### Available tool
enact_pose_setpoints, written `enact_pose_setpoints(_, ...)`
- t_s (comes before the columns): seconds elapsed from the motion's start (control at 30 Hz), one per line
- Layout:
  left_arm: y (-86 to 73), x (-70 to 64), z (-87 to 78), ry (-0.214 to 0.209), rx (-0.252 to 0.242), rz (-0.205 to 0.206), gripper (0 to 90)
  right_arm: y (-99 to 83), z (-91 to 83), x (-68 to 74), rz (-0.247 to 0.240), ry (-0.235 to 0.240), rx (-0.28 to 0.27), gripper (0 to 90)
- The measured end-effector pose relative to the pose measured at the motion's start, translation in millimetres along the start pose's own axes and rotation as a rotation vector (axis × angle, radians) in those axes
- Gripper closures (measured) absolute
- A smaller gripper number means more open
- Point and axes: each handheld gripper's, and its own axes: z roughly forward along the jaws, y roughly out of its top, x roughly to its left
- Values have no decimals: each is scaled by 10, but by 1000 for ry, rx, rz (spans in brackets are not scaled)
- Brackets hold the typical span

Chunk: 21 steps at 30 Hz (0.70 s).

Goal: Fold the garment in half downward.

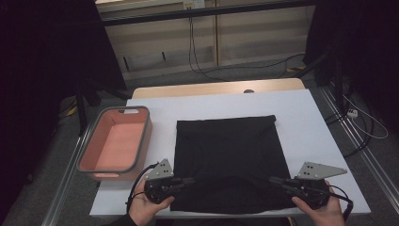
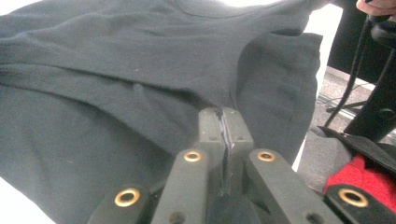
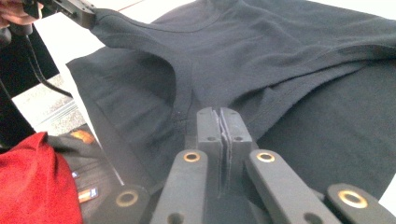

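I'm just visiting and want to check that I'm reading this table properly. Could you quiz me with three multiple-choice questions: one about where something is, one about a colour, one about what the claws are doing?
1. Where does the tub sit relative to the black shirt?
A. to its left
B. on top of it
C. to its right

2. What colour is the inside of the tub?
A. blue
B. pinkish
C. green

3. What state are the left claw and the right claw in?
A. both wide open above the table
B. one open, one shut
C. both shut on the shirt

Answers:
1 A, the high view shows the tub beside the shirt's left edge.
2 B, its floor and walls look salmon pink under a grey rim.
3 C, each gripper view shows its jaws pressed together with black fabric pinched between them.
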Motion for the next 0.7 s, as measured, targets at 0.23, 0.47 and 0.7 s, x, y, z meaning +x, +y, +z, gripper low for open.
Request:
enact_pose_setpoints(0.23, -41, -69, -48, -13, 9, -6, 886, -55, -34, 55, -4, -3, 19, 879)
enact_pose_setpoints(0.47, -95, -143, -88, -25, 24, -6, 885, -96, -62, 108, -5, 14, 29, 879)
enact_pose_setpoints(0.7, -165, -176, -29, -34, 71, -13, 886, -134, -49, 155, -23, 26, 57, 876)
